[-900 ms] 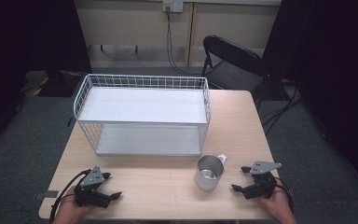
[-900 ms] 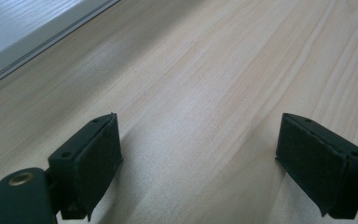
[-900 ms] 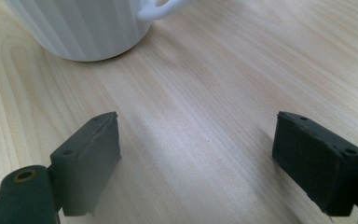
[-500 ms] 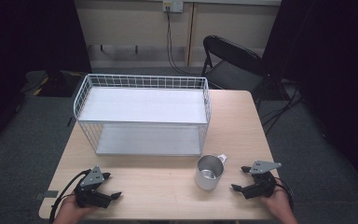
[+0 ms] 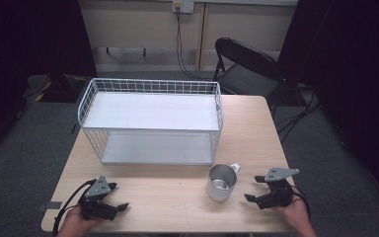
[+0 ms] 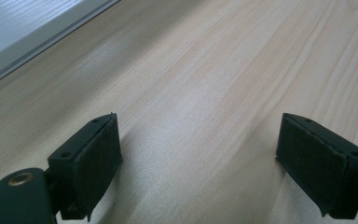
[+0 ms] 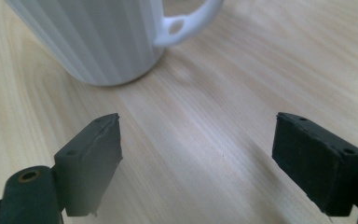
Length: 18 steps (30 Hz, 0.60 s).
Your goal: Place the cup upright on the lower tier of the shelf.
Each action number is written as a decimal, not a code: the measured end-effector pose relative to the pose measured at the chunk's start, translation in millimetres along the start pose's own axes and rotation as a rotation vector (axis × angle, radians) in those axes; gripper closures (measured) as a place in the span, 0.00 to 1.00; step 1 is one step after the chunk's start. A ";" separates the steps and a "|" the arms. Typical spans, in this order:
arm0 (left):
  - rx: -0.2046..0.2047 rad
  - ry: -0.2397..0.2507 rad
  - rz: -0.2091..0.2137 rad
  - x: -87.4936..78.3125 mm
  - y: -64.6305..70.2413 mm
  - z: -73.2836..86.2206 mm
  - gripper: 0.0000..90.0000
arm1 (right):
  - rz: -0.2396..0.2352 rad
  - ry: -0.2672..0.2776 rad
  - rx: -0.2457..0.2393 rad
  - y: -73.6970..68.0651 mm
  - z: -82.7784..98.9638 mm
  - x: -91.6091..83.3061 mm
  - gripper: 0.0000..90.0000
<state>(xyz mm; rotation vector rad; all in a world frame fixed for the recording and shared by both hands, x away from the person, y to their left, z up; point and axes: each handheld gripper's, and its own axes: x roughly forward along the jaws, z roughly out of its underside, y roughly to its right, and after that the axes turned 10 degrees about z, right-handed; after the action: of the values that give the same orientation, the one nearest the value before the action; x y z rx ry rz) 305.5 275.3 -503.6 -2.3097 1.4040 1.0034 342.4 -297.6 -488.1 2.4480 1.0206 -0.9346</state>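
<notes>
Mug waits between basket and right gripper

Wooden worktop (image 5: 177, 190) carries a white wire basket (image 5: 150, 118); just in front of its right end stands the metal mug (image 5: 220, 182). Right gripper (image 5: 254, 189), jaws spread, sits beside the mug; left gripper (image 5: 118, 200), jaws spread too, rests well apart from it.

mug (image 5: 221, 182): 1 | wire basket (image 5: 150, 101): 1 | chair (image 5: 244, 64): 1 | tongs: 2

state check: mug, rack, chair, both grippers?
mug: upright on the table, empty, handle toward the rack, not held
wire rack: upright, both shelves empty
folding chair: unfolded, unoccupied, behind the table
left gripper: jaws open, nothing between them
right gripper: jaws open, pointing at the mug, apart from it
</notes>
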 end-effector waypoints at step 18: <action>0.000 0.000 0.000 0.0 0.0 0.0 0.15 | -0.049 0.043 -0.062 -14.6 -43.3 -32.3 0.17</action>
<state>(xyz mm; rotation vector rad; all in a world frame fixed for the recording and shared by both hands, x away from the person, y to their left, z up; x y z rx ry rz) 305.5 275.3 -503.5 -2.3098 1.4032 1.0037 334.0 -281.6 -435.2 2.4121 1.1124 -0.8552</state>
